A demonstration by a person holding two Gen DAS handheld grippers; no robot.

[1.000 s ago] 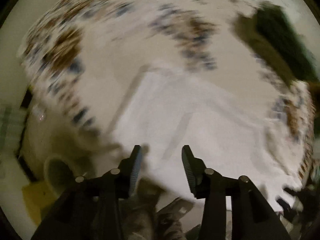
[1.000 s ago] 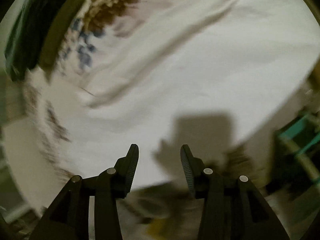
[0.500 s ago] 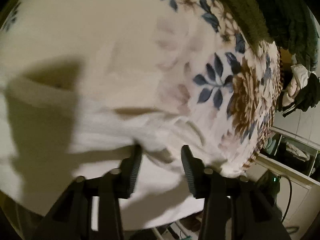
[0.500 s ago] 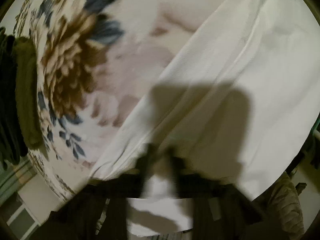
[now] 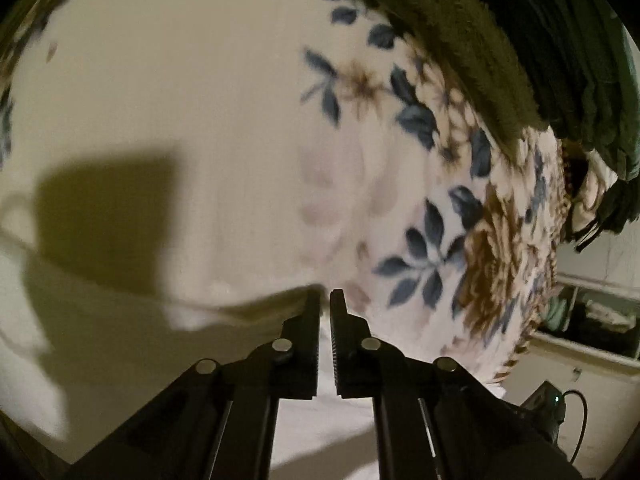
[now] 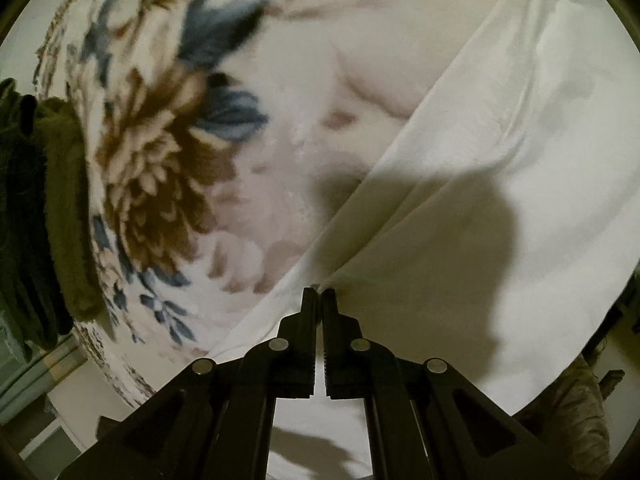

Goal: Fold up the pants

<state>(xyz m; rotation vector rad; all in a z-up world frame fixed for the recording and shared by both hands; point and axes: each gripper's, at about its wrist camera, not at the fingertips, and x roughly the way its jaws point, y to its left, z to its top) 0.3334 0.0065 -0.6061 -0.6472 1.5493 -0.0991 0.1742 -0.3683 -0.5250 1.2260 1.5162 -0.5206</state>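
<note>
The white pants (image 6: 500,128) lie on a floral blanket (image 6: 168,160). In the right wrist view they fill the right side, with one edge running diagonally down to my right gripper (image 6: 319,294), which is shut on that edge. In the left wrist view the pants (image 5: 100,340) fill the lower left, and my left gripper (image 5: 325,296) is shut on their raised edge. Each gripper casts a dark shadow on the cloth.
The cream blanket with blue and brown flowers (image 5: 460,200) covers the bed. A dark green fuzzy cloth (image 5: 500,40) lies along its far edge, also in the right wrist view (image 6: 52,200). A shelf (image 5: 592,320) and a cabled device (image 5: 552,400) stand beyond the bed.
Both grippers were open above the pants a second ago. They came down to the pants' edges and closed on them; the cloth edge now lifts at each grip.
</note>
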